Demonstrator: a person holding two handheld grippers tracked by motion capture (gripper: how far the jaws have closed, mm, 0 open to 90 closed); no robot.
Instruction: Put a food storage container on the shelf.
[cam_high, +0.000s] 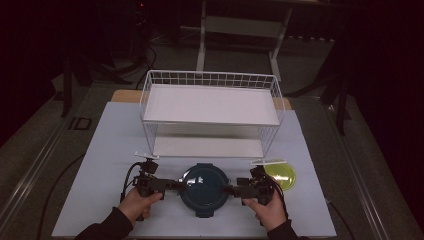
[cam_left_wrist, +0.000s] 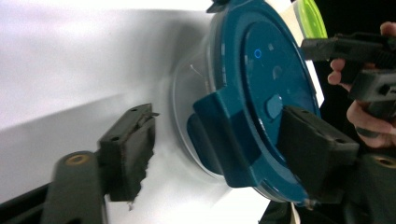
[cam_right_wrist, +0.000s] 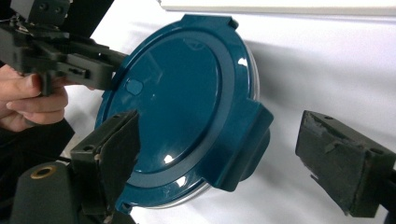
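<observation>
A round container with a dark blue clip-on lid (cam_high: 204, 187) (cam_left_wrist: 261, 79) (cam_right_wrist: 177, 93) sits at the front middle of the white table, its clear bowl showing under the lid. My left gripper (cam_high: 176, 184) (cam_left_wrist: 222, 154) is open, its jaws straddling the lid's left side clip. From the other side, my right gripper (cam_high: 231, 189) (cam_right_wrist: 229, 161) is open too, with its jaws either side of the right clip. Each gripper view also shows the opposite gripper at the lid's far rim, the right one (cam_left_wrist: 355, 46) and the left one (cam_right_wrist: 70, 51).
A white wire rack with two shelves (cam_high: 210, 107) stands just behind the container. A lime-green round lid (cam_high: 282, 175) (cam_left_wrist: 312, 18) lies right of the container, beside my right hand. The white table top (cam_high: 115, 135) has free room to the left.
</observation>
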